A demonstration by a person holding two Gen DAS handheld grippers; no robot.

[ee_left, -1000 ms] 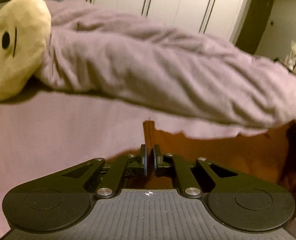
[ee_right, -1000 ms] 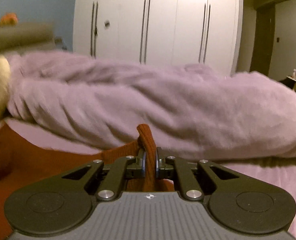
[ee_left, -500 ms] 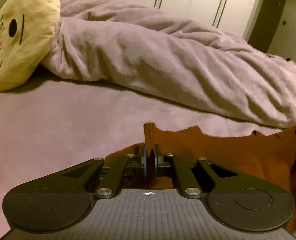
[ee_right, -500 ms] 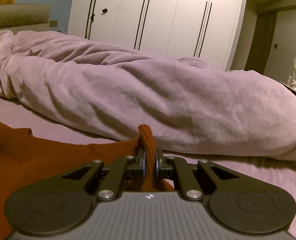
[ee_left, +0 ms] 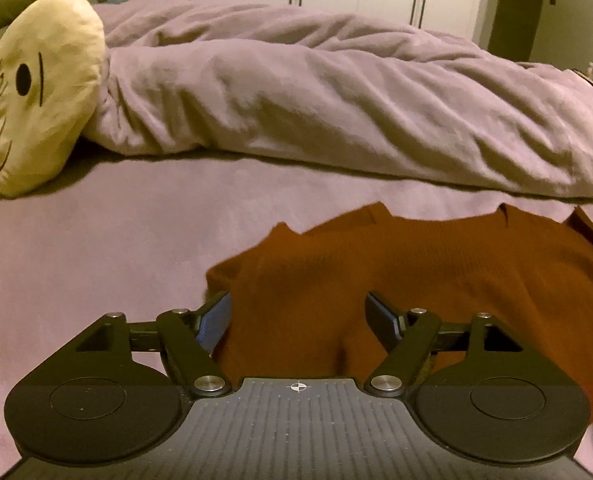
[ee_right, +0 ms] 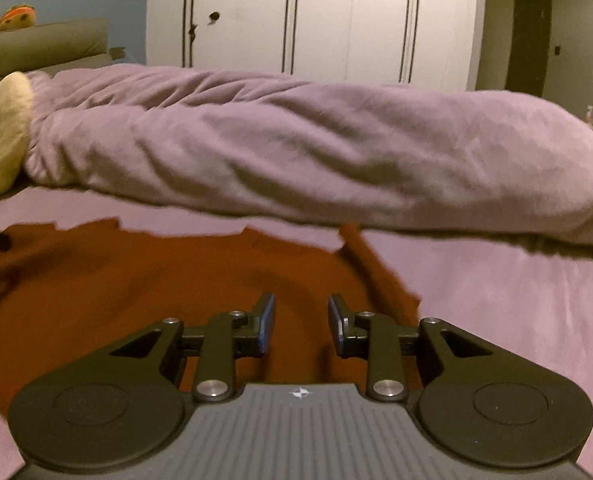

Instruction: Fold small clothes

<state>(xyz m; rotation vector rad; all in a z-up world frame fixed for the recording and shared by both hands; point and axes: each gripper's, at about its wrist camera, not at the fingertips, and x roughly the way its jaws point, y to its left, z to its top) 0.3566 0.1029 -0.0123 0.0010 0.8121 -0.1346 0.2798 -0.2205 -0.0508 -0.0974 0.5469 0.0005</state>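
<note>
Both the left gripper (ee_left: pixel 298 314) and right gripper (ee_right: pixel 301 322) are opening over the rust garment (ee_left: pixel 436 280), gripping nothing; a bunched duvet (ee_right: pixel 316 152) is lying just beyond, hiding the bed's far side.

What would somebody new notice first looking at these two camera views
The rust-orange garment lies spread on the purple bed sheet, just beyond both grippers. The left gripper and right gripper are opening over the cloth without pinching it. Behind runs a long rumpled purple duvet, with a cream face cushion at its left end.
</note>
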